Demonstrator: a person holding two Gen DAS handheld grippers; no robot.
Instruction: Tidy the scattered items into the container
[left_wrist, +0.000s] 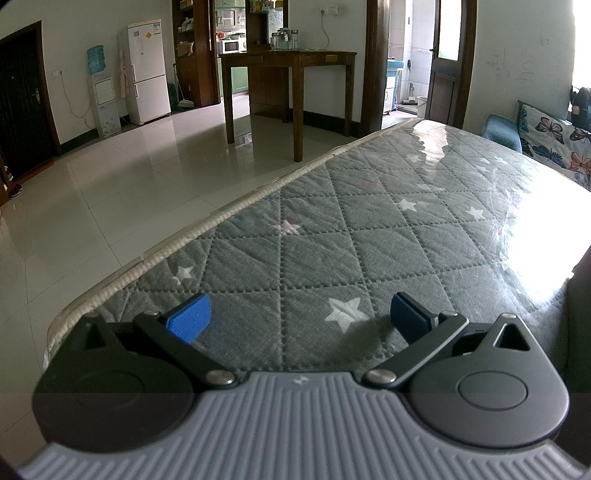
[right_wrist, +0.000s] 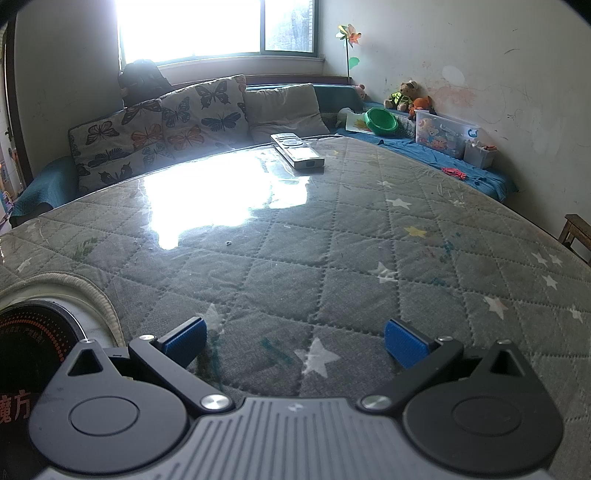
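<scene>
A white remote control (right_wrist: 297, 150) lies on the far side of the grey quilted table cover (right_wrist: 332, 236), near the sofa. At the near left corner sits a round woven-rimmed container (right_wrist: 92, 295) with a black round object with red markings (right_wrist: 33, 332) in it. My right gripper (right_wrist: 295, 341) is open low over the cover, with nothing between its blue pads; the container is just to its left. My left gripper (left_wrist: 301, 319) is also open and empty, above the cover (left_wrist: 369, 229) near its left edge.
A sofa with butterfly cushions (right_wrist: 162, 129) runs behind the table. A green bowl (right_wrist: 380, 120), plush toys (right_wrist: 406, 96) and a clear toy box (right_wrist: 443, 134) sit on the blue bench at right. The left view shows tiled floor (left_wrist: 129, 192), a wooden table (left_wrist: 291, 66) and a fridge (left_wrist: 146, 72).
</scene>
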